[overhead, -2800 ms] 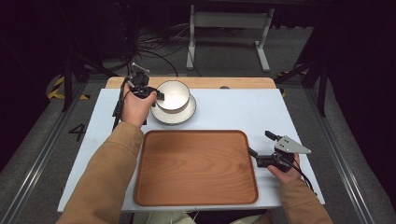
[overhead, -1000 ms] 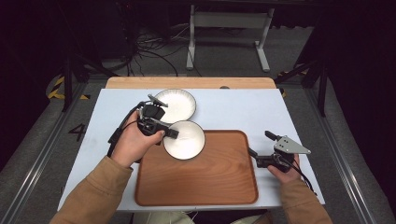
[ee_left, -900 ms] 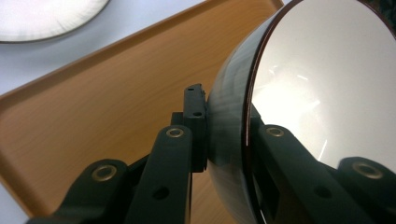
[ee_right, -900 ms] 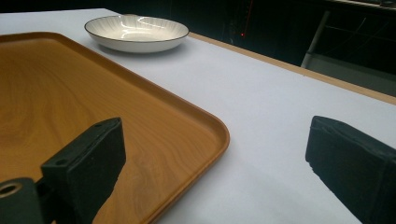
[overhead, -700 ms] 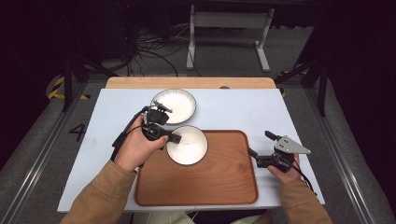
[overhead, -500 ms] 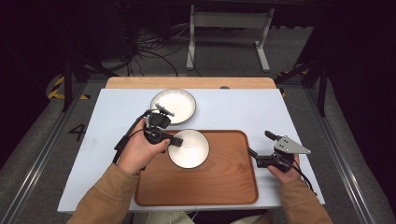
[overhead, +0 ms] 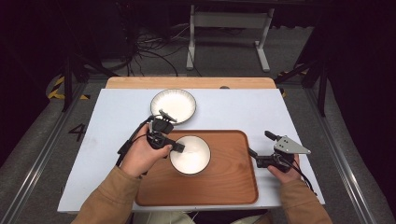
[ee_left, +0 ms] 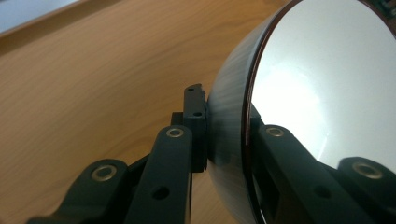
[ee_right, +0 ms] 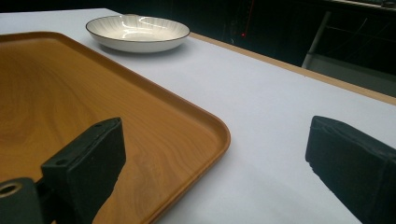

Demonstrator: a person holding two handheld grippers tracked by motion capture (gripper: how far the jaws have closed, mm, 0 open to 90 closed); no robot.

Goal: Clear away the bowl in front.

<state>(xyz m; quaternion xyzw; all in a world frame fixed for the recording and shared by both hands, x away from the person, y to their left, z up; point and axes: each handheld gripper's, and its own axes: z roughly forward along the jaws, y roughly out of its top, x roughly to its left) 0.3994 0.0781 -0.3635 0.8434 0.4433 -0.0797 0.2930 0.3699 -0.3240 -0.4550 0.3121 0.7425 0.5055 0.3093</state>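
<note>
Bowl over the tray, not yet let go.

Your left gripper (overhead: pixel 180 148) pinches the rim of the bowl (overhead: pixel 190 155), one jaw outside the wall, one inside; the bowl sits just ahead of it over the tray (overhead: pixel 233 186), mouth facing up, round with no long axis. Releasing it remains. Your right gripper (overhead: pixel 252 153) waits wide and empty beside the tray's right edge; the plate (overhead: pixel 173 105) lies beyond.

Open tongs (ee_right: pixel 224 158) straddle the wooden tray's (ee_right: pixel 154 130) corner; a plate (ee_right: pixel 137 31) sits beyond.
</note>
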